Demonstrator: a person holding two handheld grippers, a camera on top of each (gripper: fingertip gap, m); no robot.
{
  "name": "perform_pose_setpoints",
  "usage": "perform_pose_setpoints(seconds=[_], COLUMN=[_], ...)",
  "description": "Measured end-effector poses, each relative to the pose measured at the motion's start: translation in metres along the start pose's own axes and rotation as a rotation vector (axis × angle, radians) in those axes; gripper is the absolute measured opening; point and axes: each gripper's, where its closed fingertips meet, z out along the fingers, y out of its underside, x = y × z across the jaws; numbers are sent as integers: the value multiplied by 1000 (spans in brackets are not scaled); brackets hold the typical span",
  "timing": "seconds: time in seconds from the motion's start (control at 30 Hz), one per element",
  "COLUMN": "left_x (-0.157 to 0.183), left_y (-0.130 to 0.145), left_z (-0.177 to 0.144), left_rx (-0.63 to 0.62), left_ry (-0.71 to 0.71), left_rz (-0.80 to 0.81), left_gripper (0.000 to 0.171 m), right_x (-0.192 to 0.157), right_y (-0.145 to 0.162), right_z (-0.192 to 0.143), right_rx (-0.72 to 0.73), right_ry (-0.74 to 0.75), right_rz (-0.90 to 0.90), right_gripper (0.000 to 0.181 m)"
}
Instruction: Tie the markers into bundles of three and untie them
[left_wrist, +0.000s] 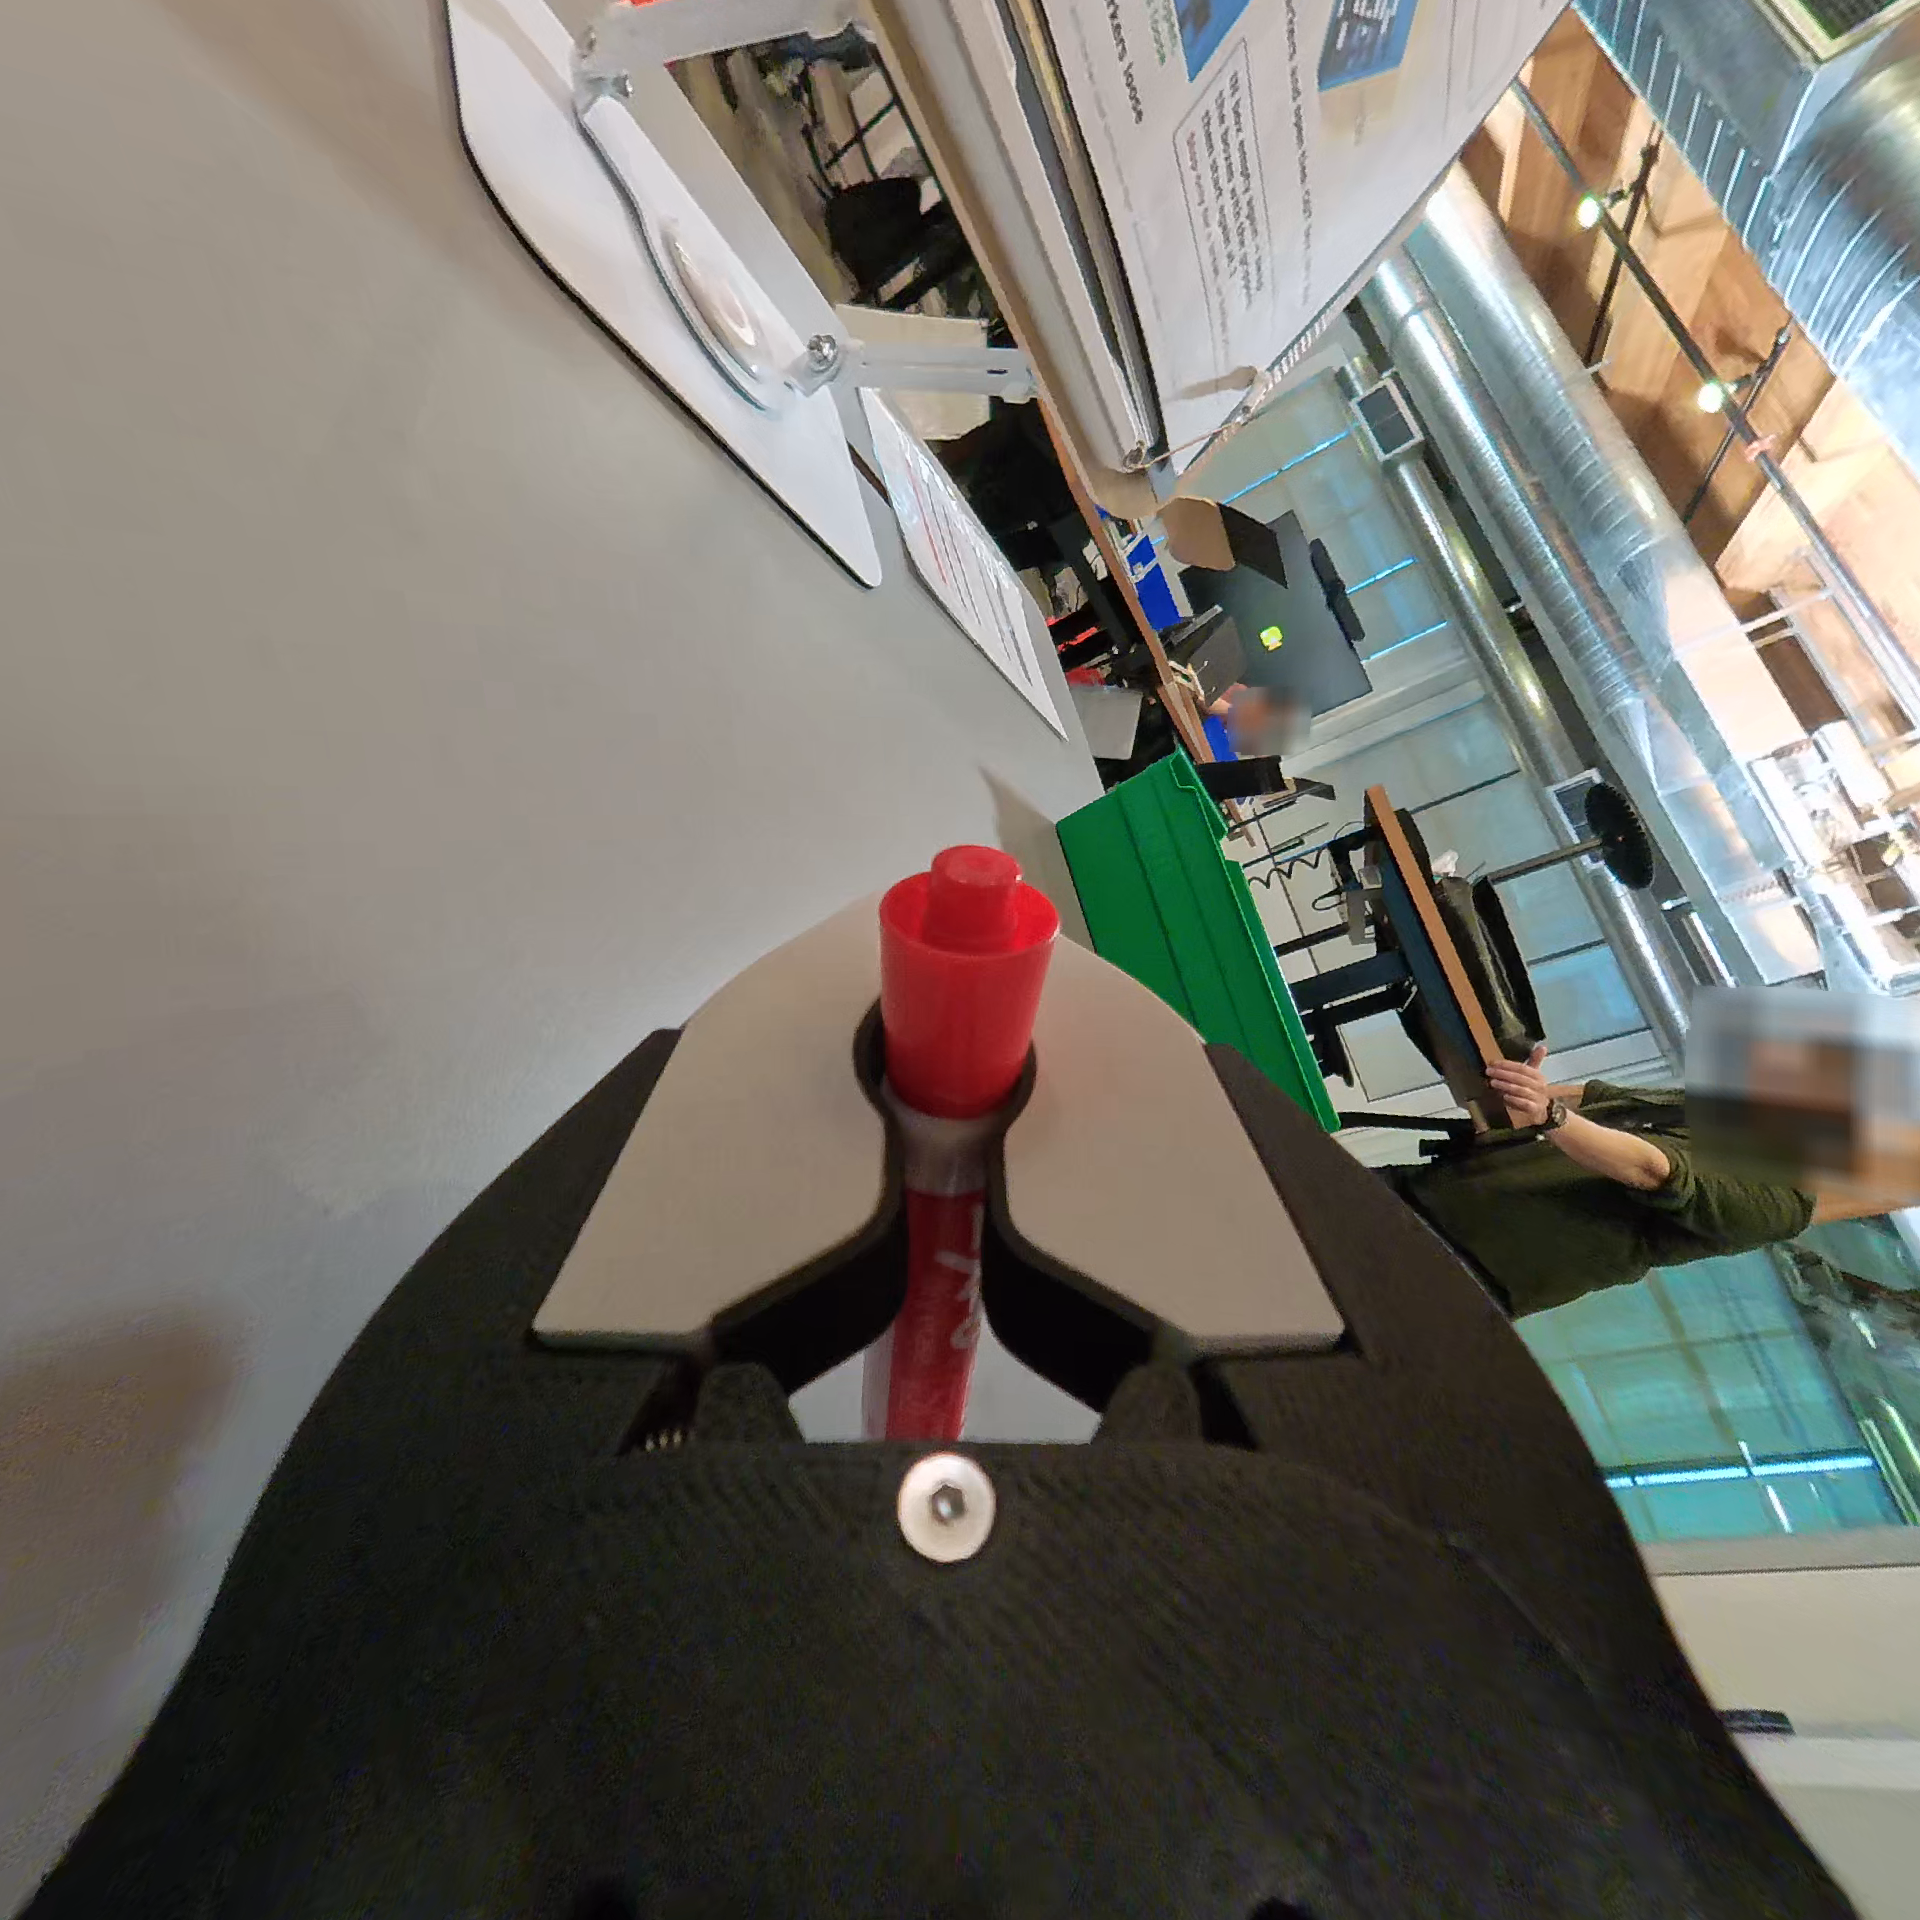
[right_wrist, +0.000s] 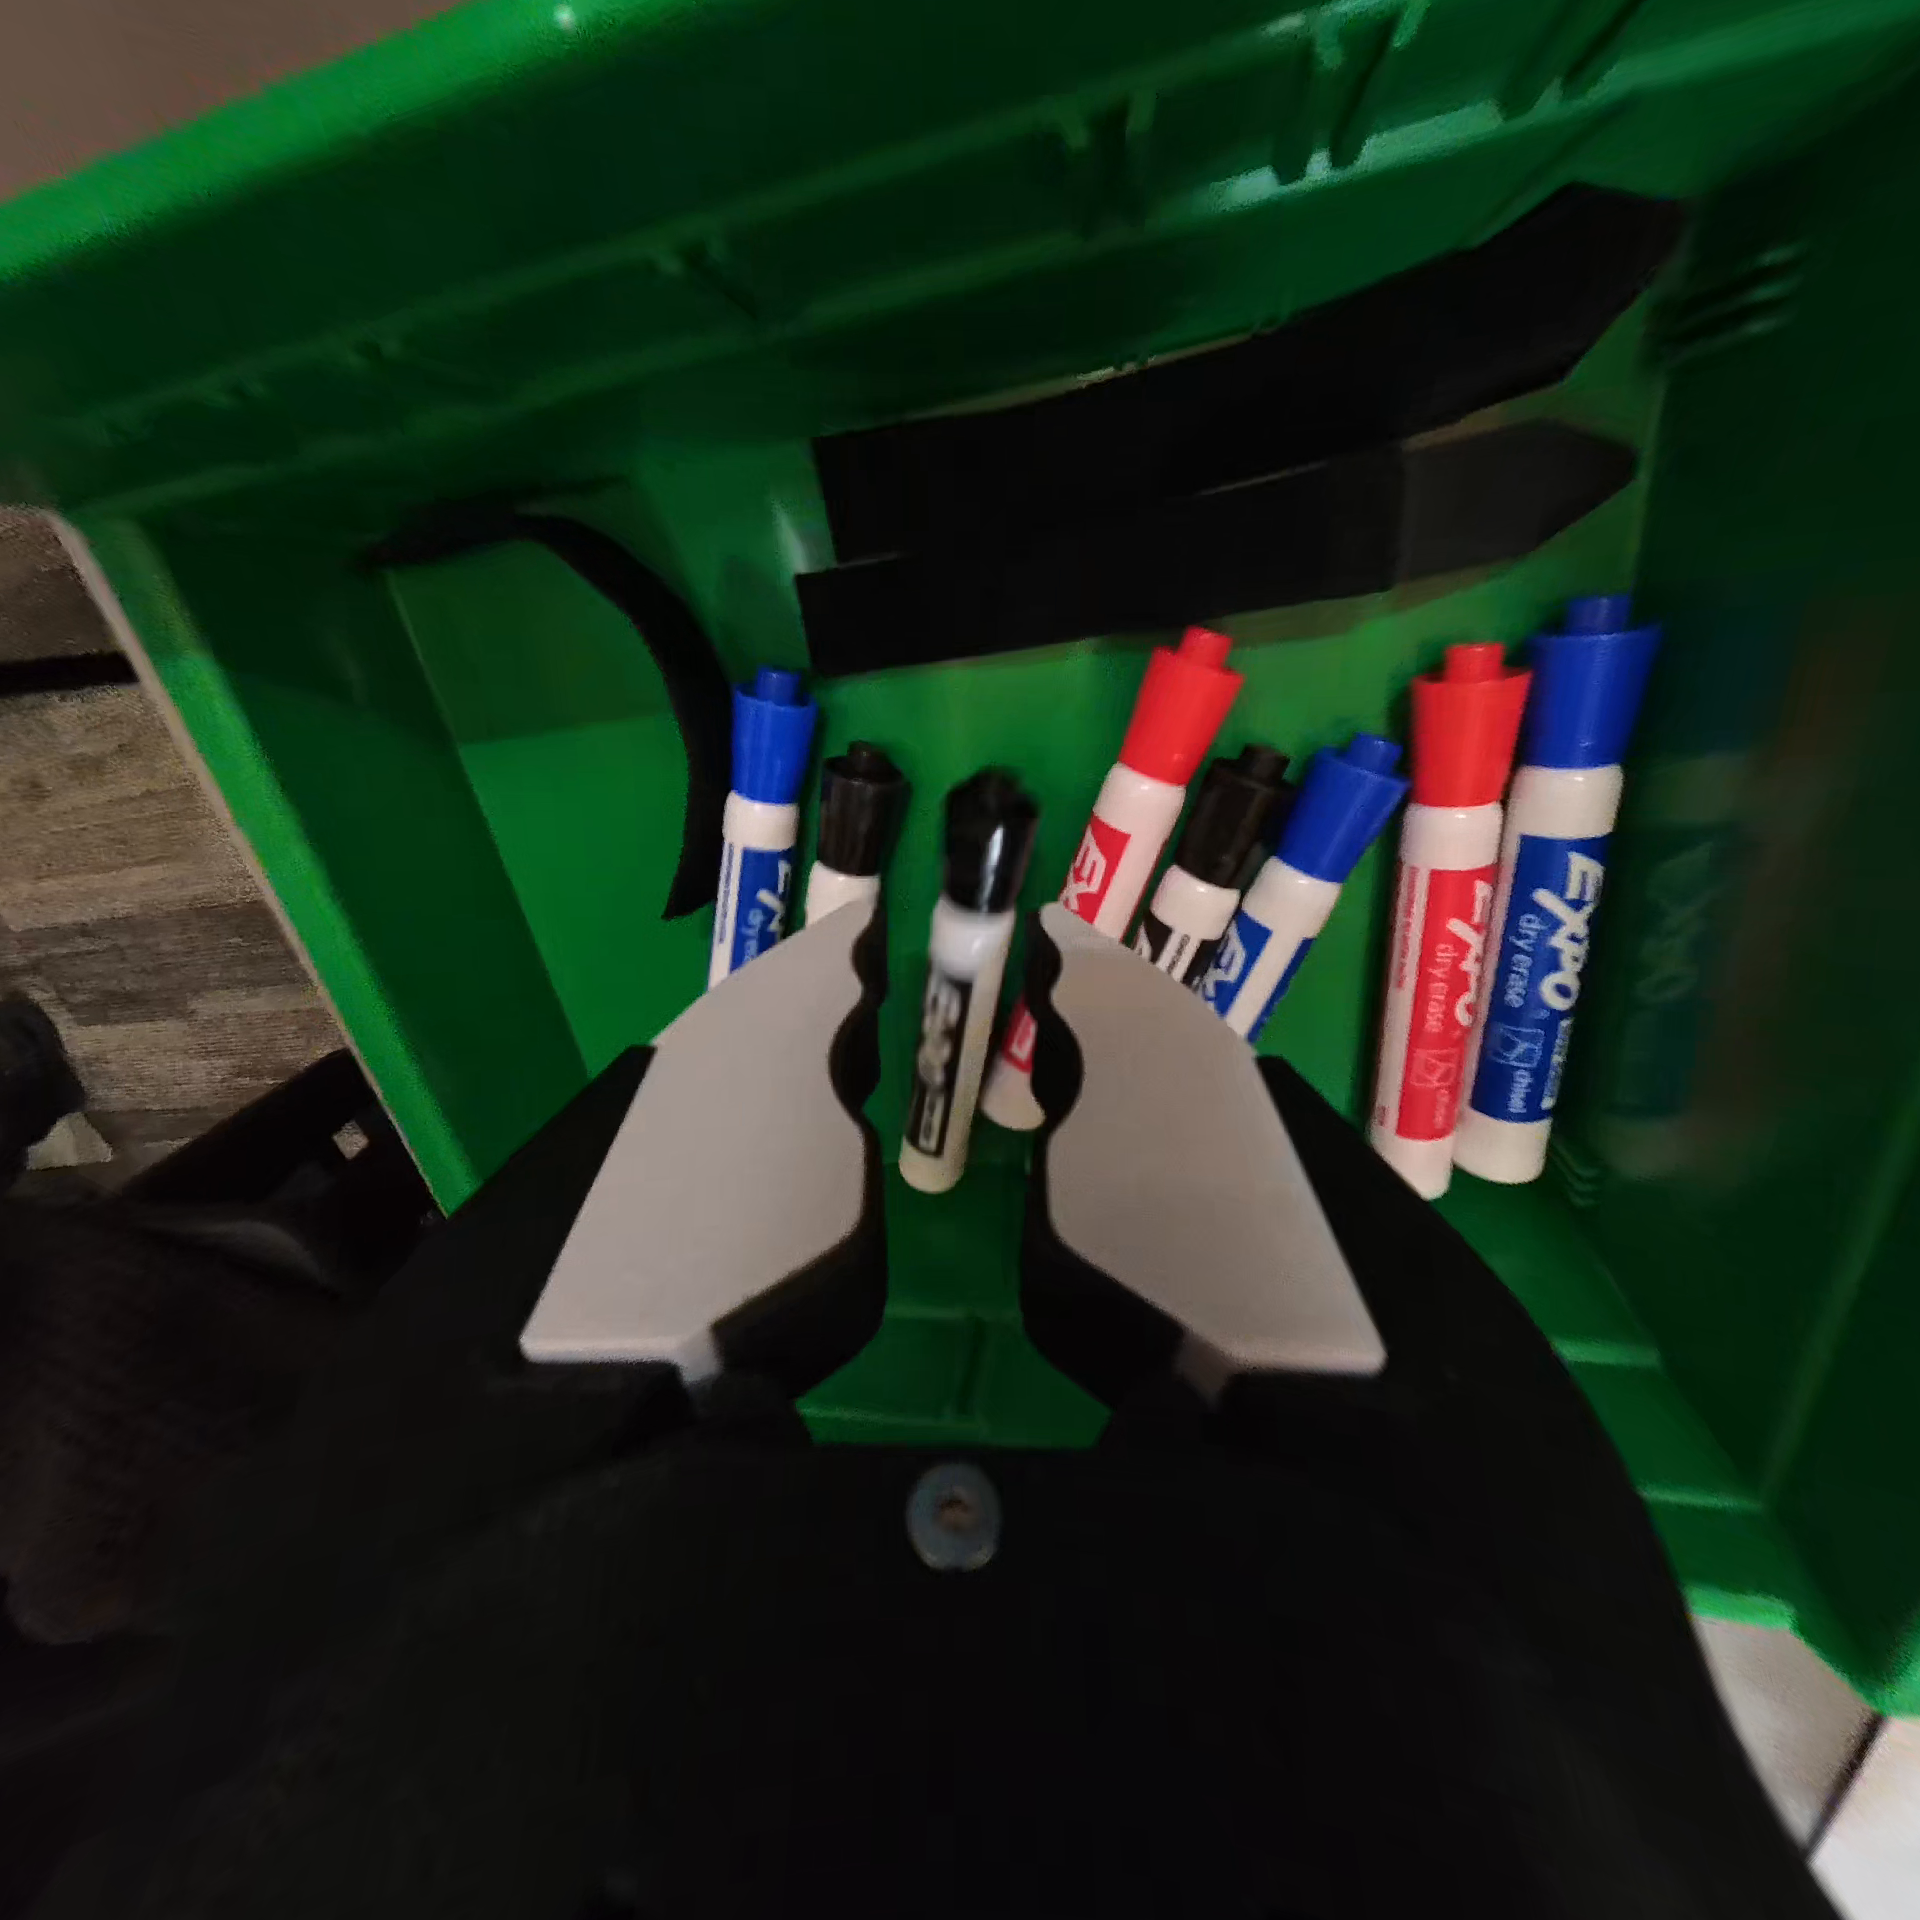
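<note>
A red marker (left_wrist: 961, 1049) is sitting clamped between the jaws of the left gripper (left_wrist: 956, 1081), its barrel running back along the fingers and its capped end poking out past the tips, probably held aside as the first piece of a bundle of three. The right gripper (right_wrist: 956, 997) is reaching into a green bin (right_wrist: 520, 312) with its jaws apart on either side of a black marker (right_wrist: 961, 987), not yet touching it as far as the blur allows, which looks like lining up the next pick. Around it more markers are lying loose on the bin floor: blue (right_wrist: 764, 821), red (right_wrist: 1449, 914) and black (right_wrist: 1226, 831) ones, with black strips (right_wrist: 1195, 509) beyond them, perhaps the ties. Only the right wrist view is showing the bin's contents; the left wrist view is showing just the bin's outside (left_wrist: 1184, 935) on a pale table (left_wrist: 364, 727), with people at work in the room beyond
</note>
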Motion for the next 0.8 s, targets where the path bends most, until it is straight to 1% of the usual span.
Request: perform_pose_setpoints(seconds=[0.07, 0.13, 0.23, 0.27, 0.33, 0.4, 0.43, 0.47, 0.5, 0.57, 0.63, 0.67, 0.7, 0.8], left_x=[1, 1, 6, 8, 12, 11, 11, 12, 12, 20, 28, 30, 32, 36], left_y=[-2, -3, -6, -7, -2, 5, 9, 12, 14, 18, 25, 28, 32, 37], left_z=[-1, -1, -1, -1, 0, 3, 5, 7, 8, 11, 12, 13, 13, 14], left_rx=[7, 17, 26, 26, -2, -30, -43, -54, -56, -50, -59, -63, -71, -76], left_ry=[-2, -3, 20, 34, 52, 8, -16, -40, -67, -71, -66, -70, -76, -102], left_rz=[9, 21, 33, 32, 55, 142, 205, 267, 323, 404, 469, 511, 559, 698], left_gripper=[10, 10, 10, 10, 10, 10, 10, 9, 9, 10, 10, 9, 9, 9], right_x=[-11, -23, -38, -38, -30, -14, -5, 0, -1, -9, -19, -22, -24, -25], right_y=[4, 11, 36, 51, 91, 145, 173, 199, 222, 256, 277, 284, 289, 297], right_z=[-18, -47, -109, -131, -169, -188, -191, -190, -186, -177, -168, -162, -155, -127], right_rx=[63, 175, 428, 530, 720, 837, 876, 913, 950, 1048, 1136, 1162, 1165, 1084], right_ry=[-37, -84, -110, -90, 15, 137, 181, 195, 171, 66, -25, -48, -57, -83], right_rz=[-23, -39, -70, -79, -93, -67, -32, 10, 56, 149, 210, 224, 229, 224], right_gripper=[30, 40, 41, 41, 38, 33, 30, 29, 29, 32, 35, 35, 35, 36])
